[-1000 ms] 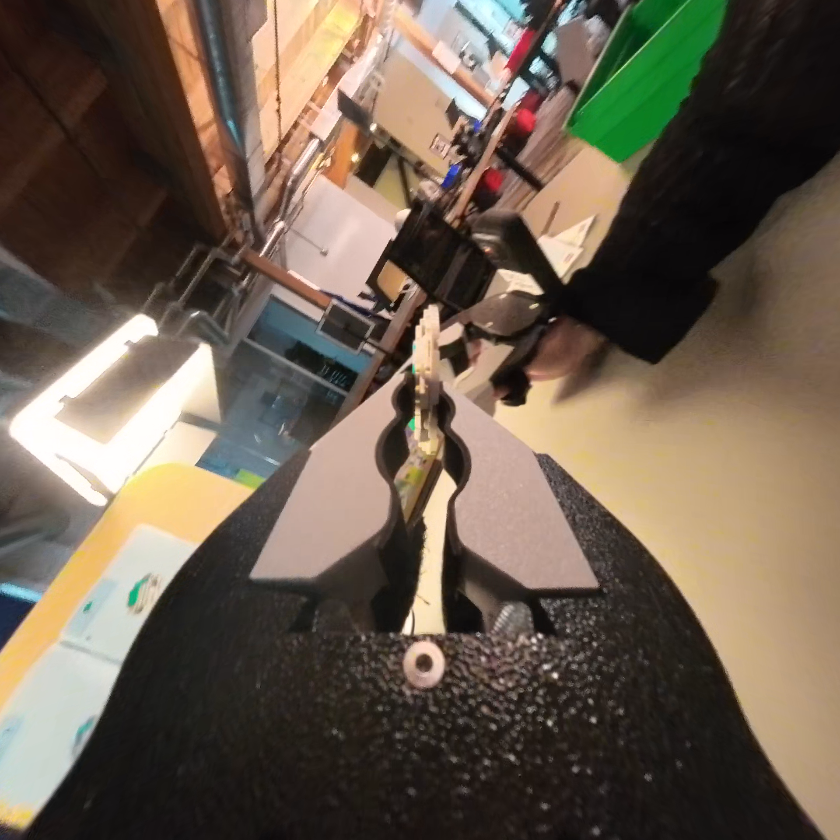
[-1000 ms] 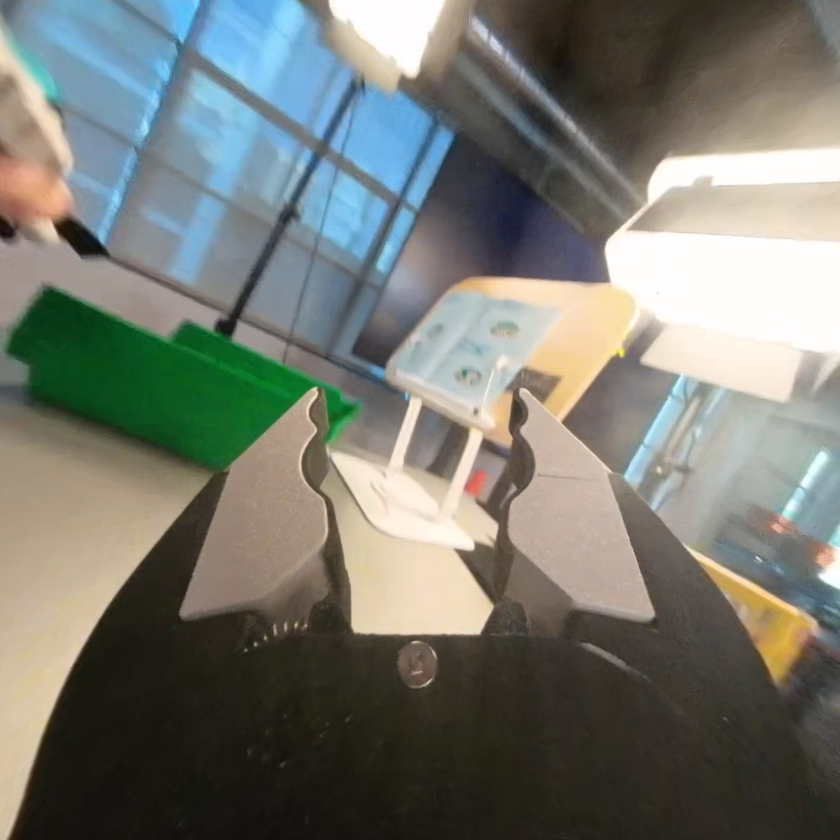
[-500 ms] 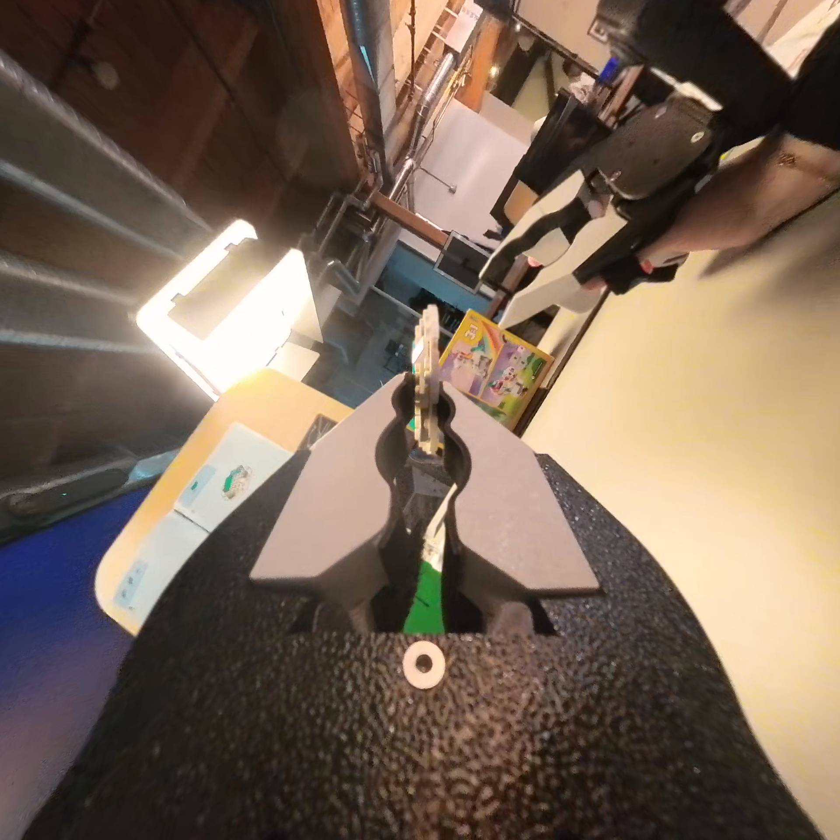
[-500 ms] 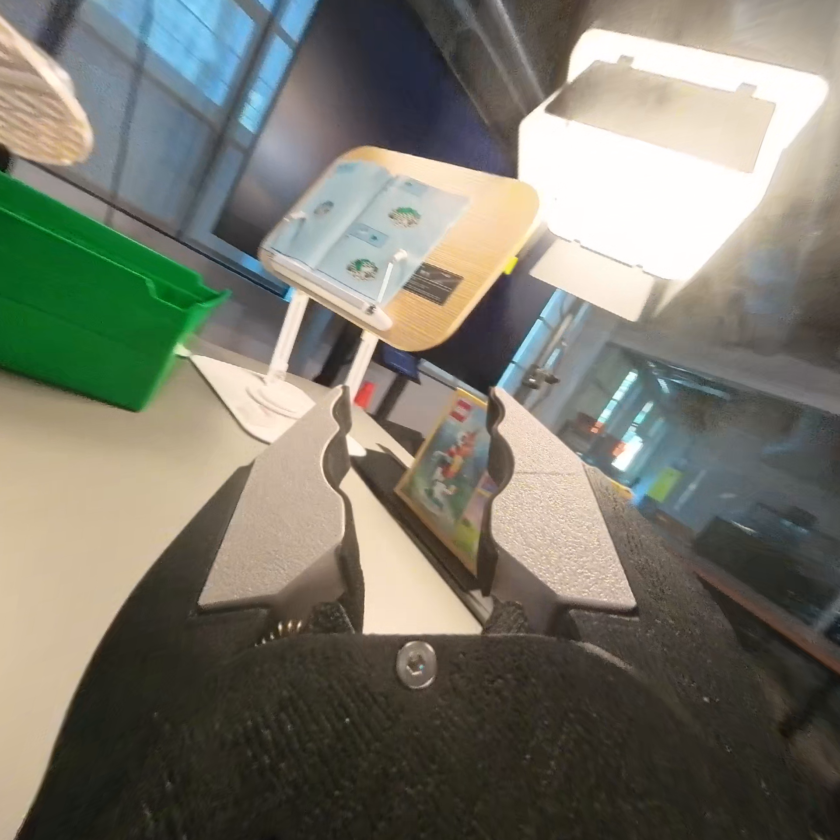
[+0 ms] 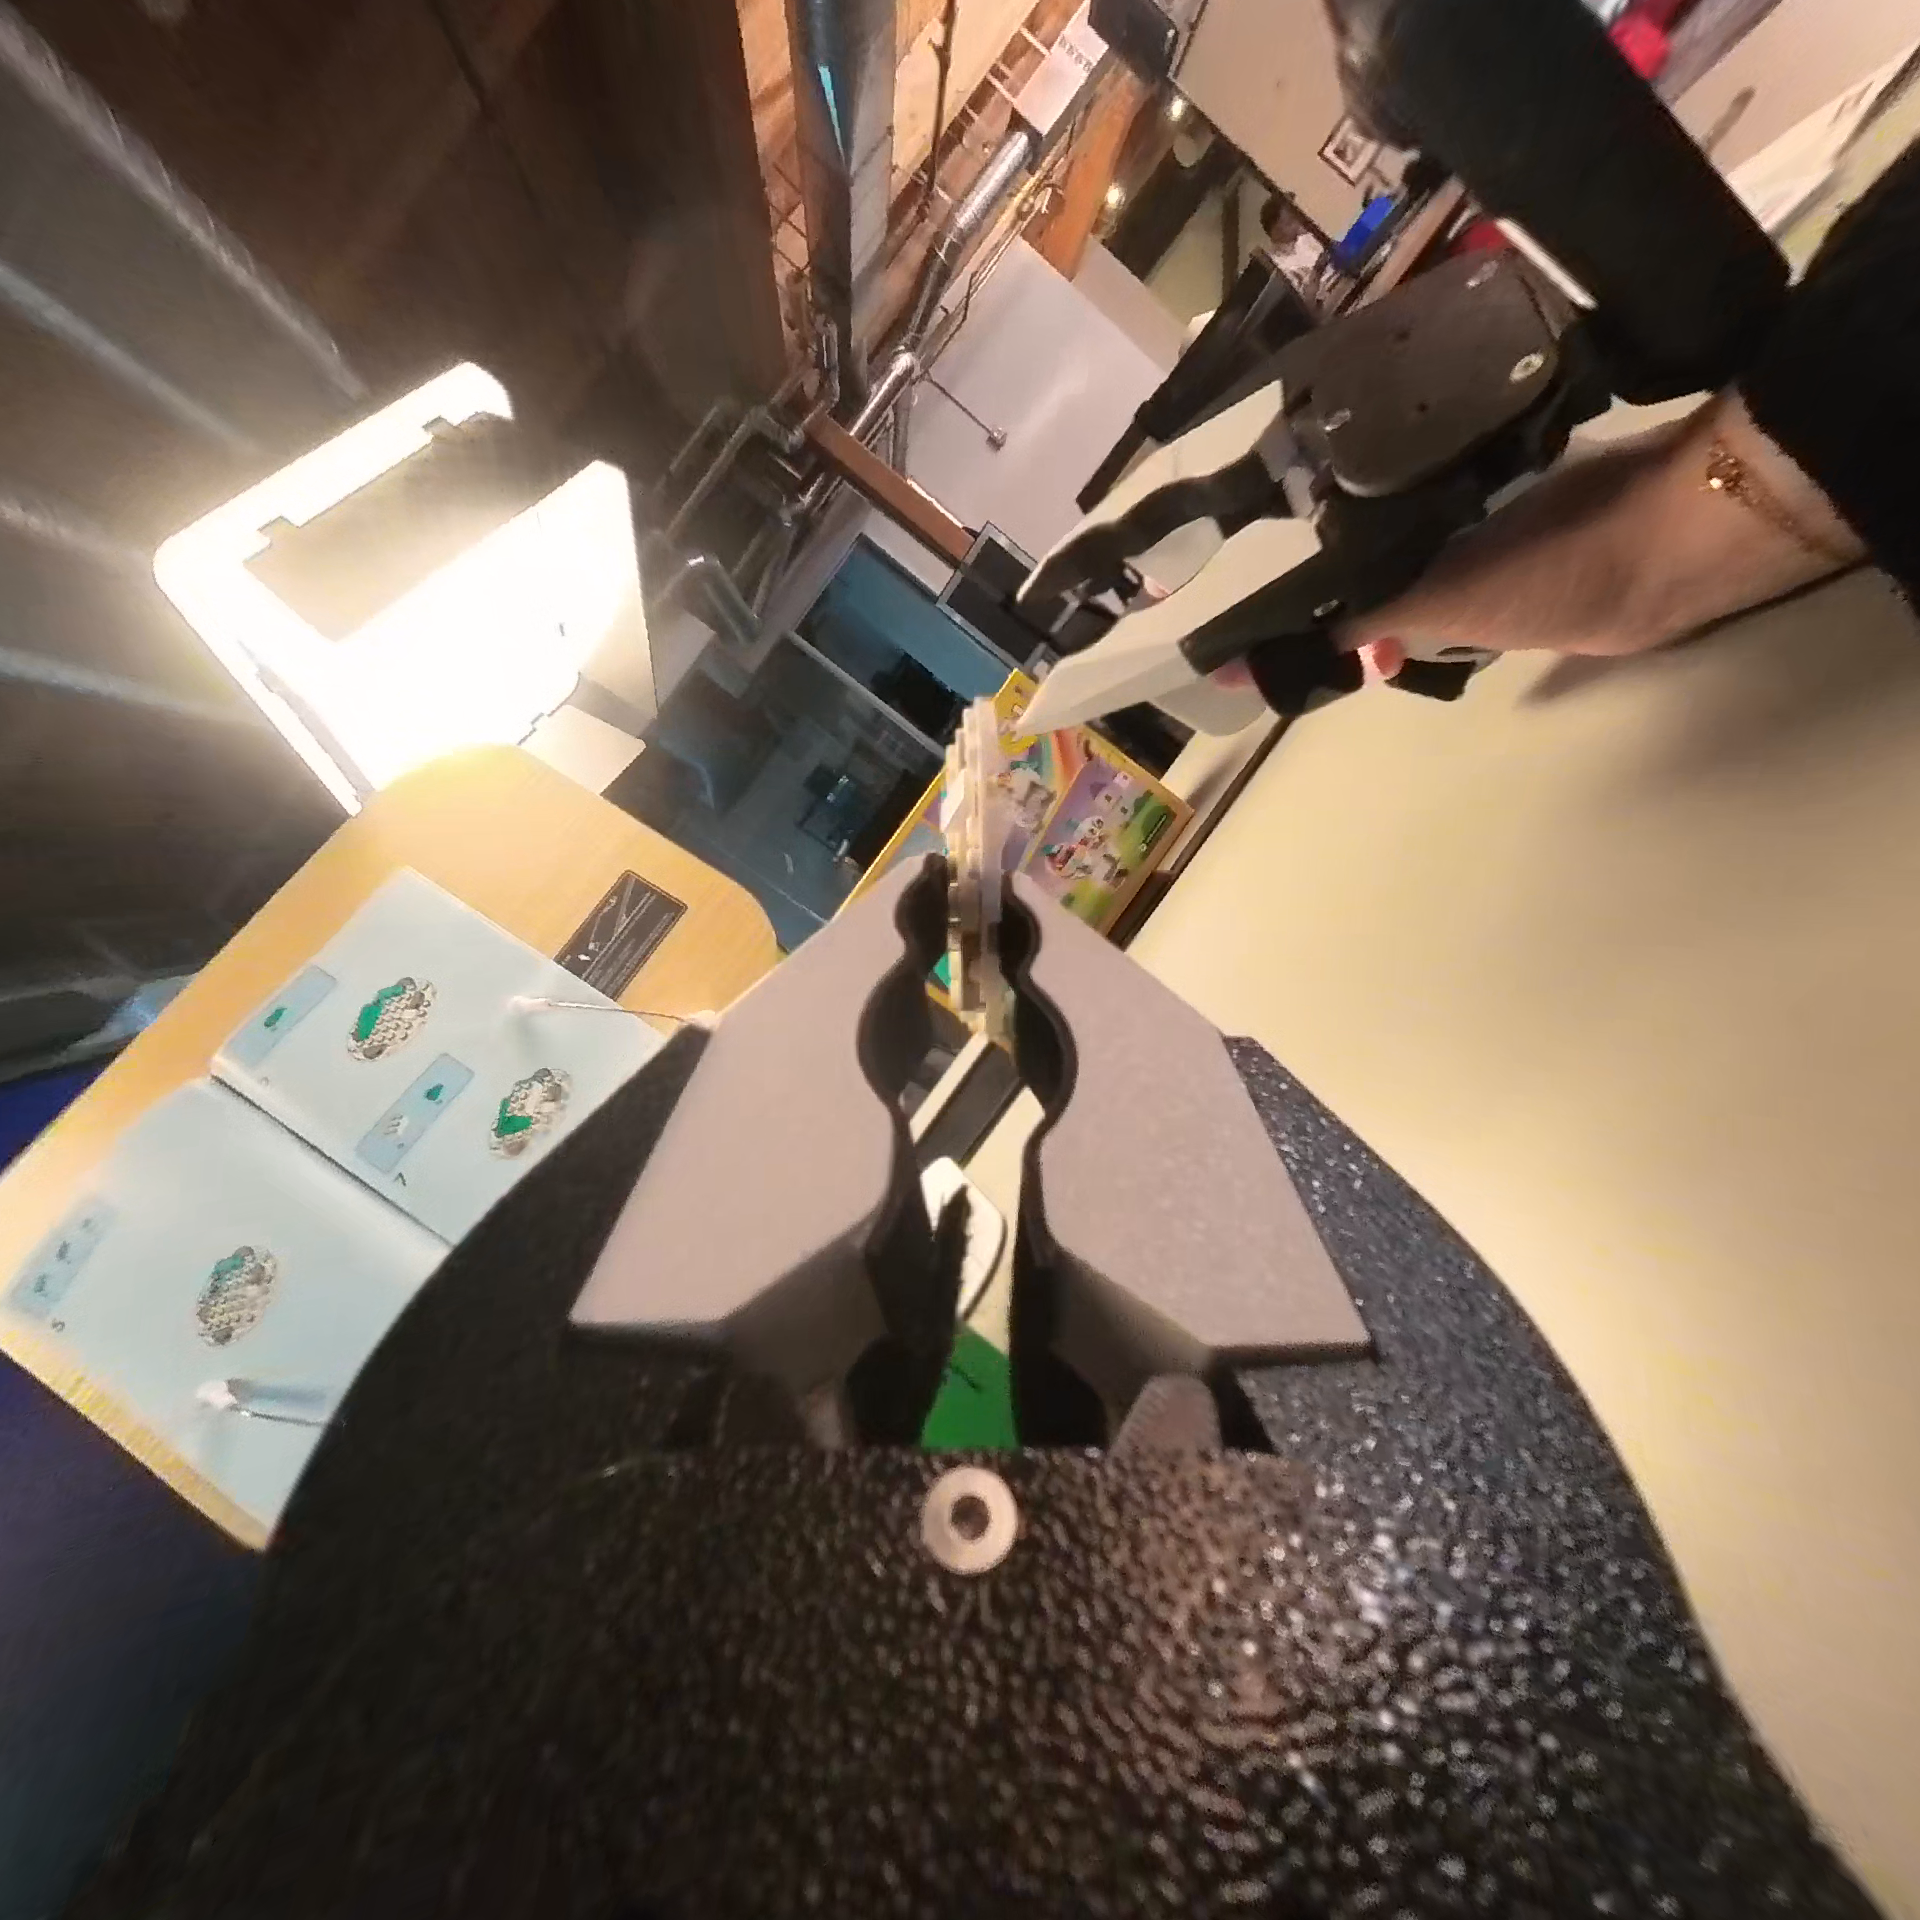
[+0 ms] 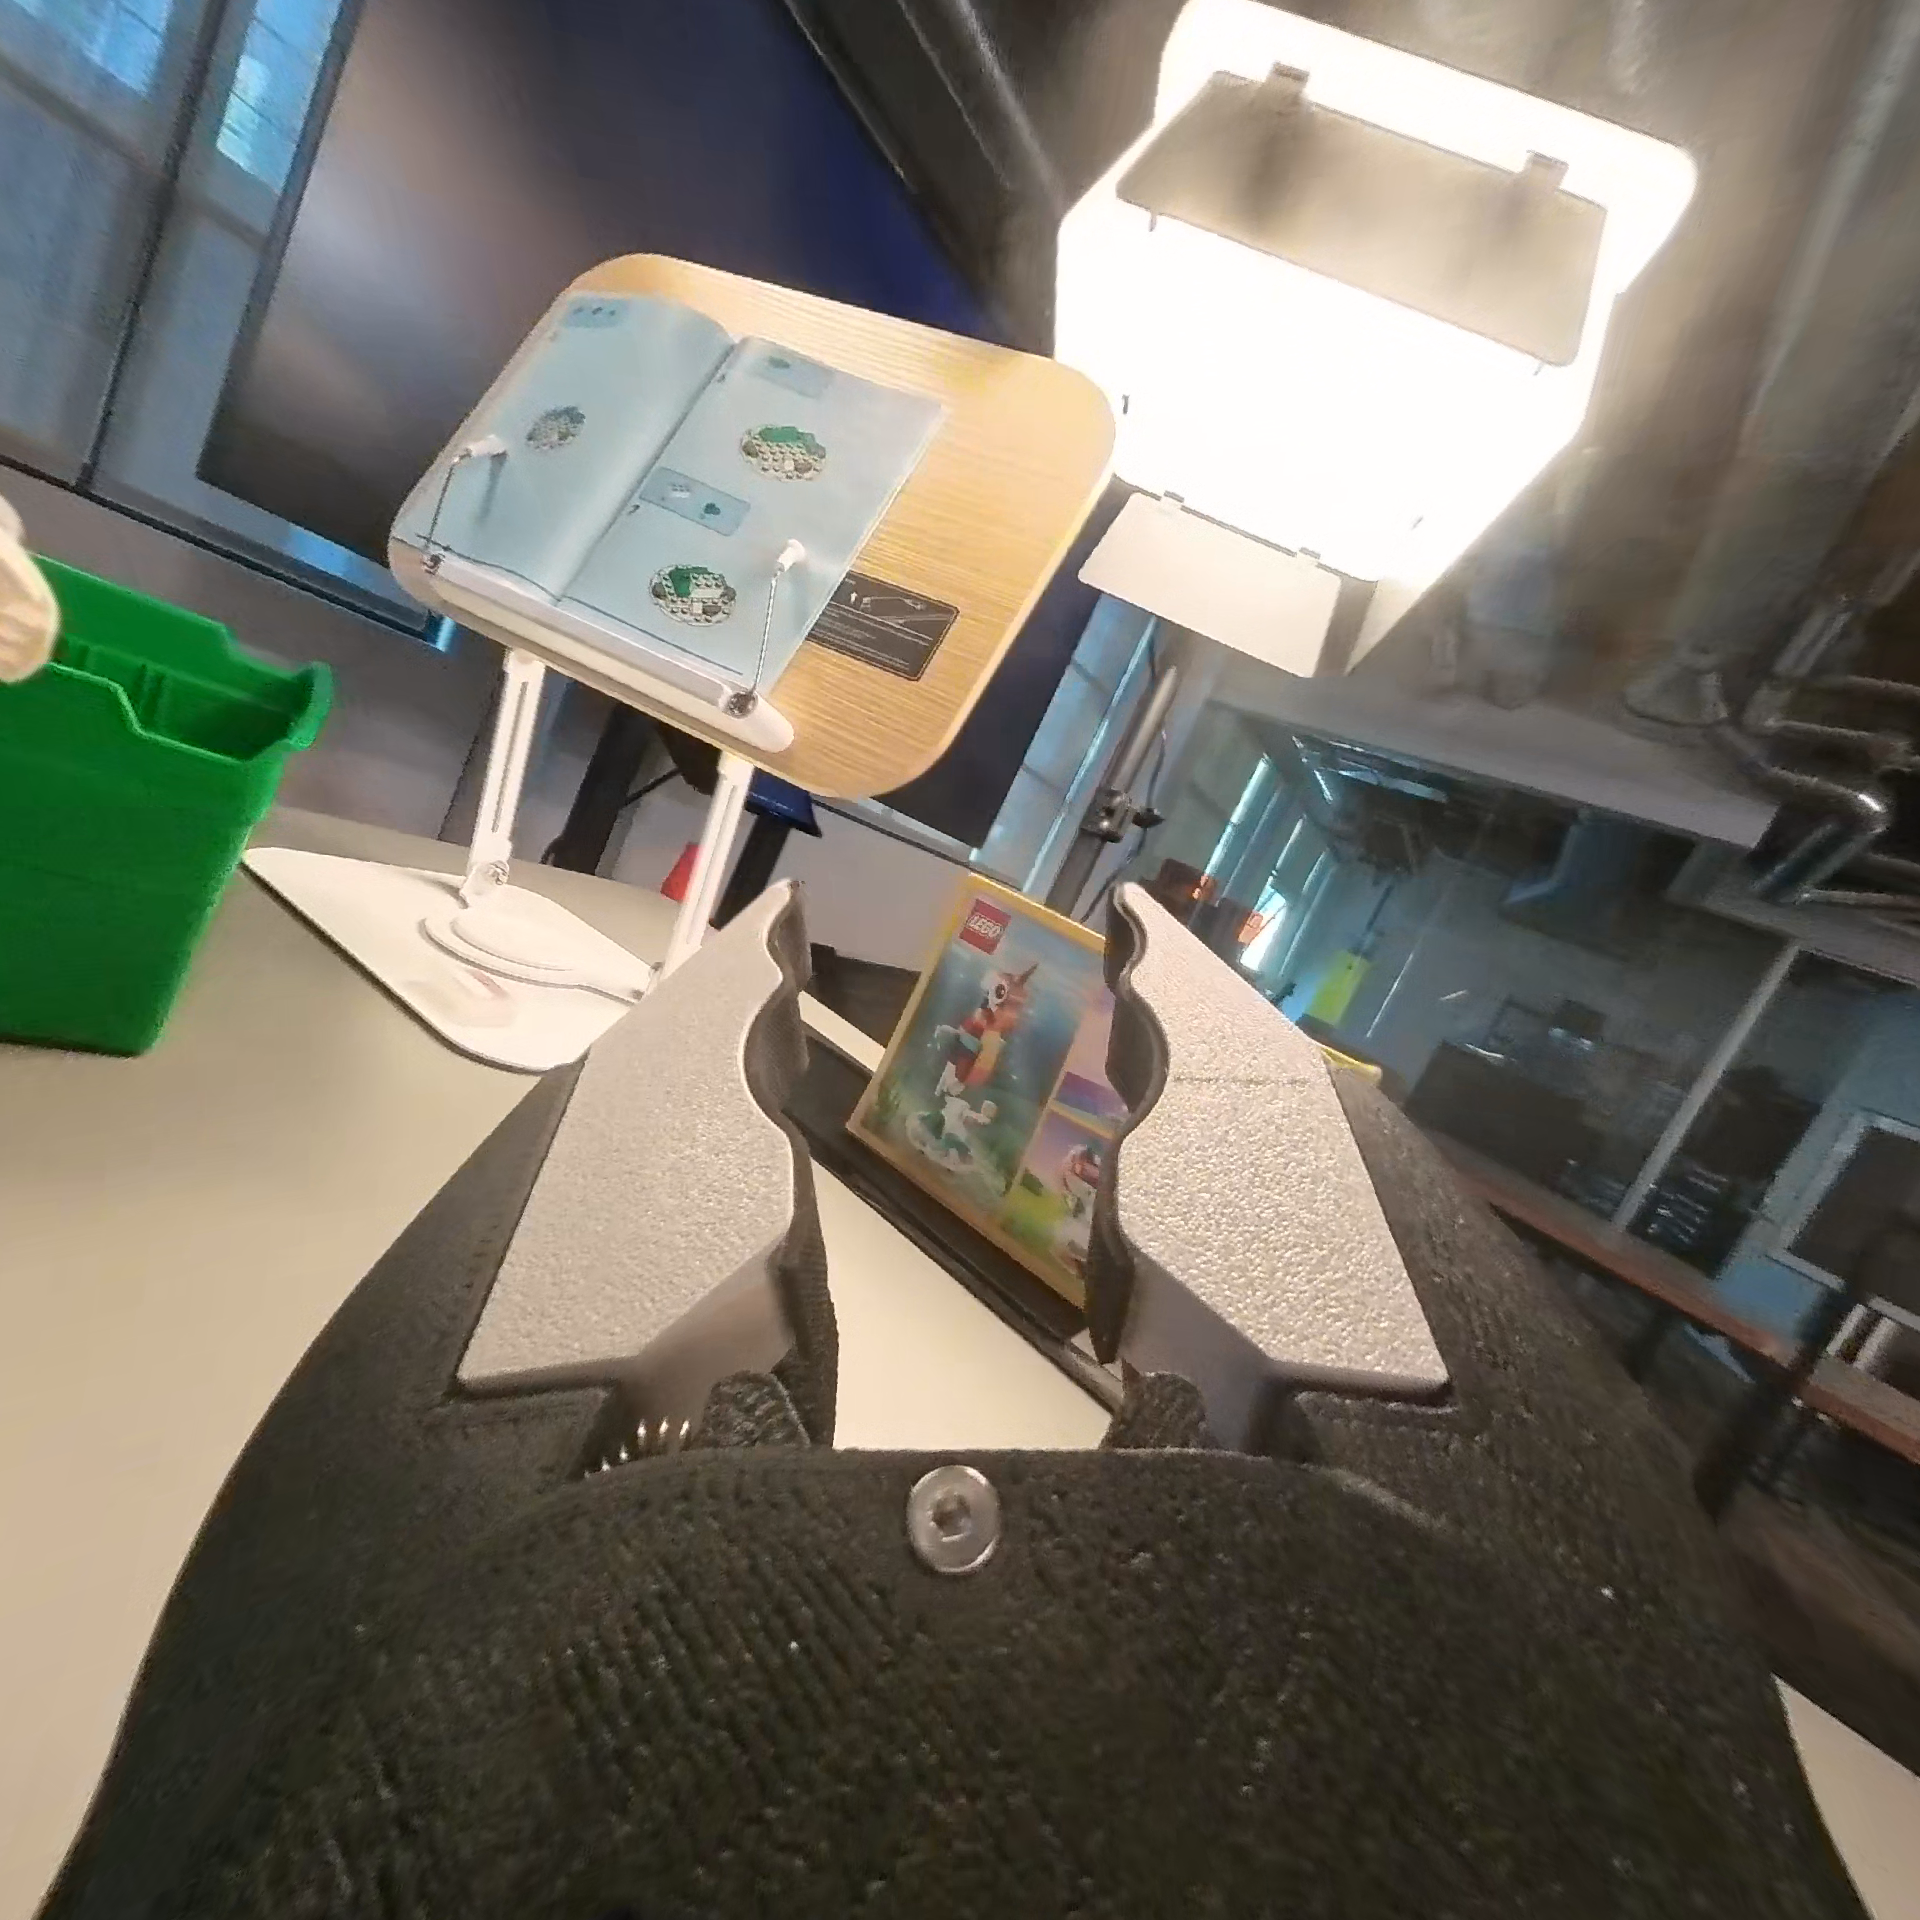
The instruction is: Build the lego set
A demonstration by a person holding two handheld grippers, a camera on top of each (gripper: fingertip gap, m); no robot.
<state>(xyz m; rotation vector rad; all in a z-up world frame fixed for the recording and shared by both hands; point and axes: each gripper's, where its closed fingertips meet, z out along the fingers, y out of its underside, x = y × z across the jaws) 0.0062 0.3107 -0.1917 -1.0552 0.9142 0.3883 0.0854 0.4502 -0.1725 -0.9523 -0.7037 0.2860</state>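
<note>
My left gripper (image 5: 971,914) is shut on a thin pale lego plate assembly (image 5: 975,800), seen edge-on and sticking up past the fingertips. My right gripper (image 5: 1049,623), held by a hand, comes in from the upper right with its jaws apart. Its lower white finger (image 5: 1122,665) has its tip right at the plate's top edge. In the right wrist view the right gripper (image 6: 951,935) is open and empty. The plate (image 6: 16,613) shows only at that view's far left edge.
An open instruction booklet (image 6: 675,499) rests on a wooden stand (image 5: 343,1091) at the back of the beige table (image 5: 1558,1039). A lego box (image 6: 997,1081) stands at the table's edge. A green bin (image 6: 125,831) sits at the left. A bright lamp (image 6: 1351,260) hangs above.
The right gripper has come closer, its lower fingertip now at the plate's top. Both views have swung toward the booklet stand and the box. The left gripper has kept hold of the plate.
</note>
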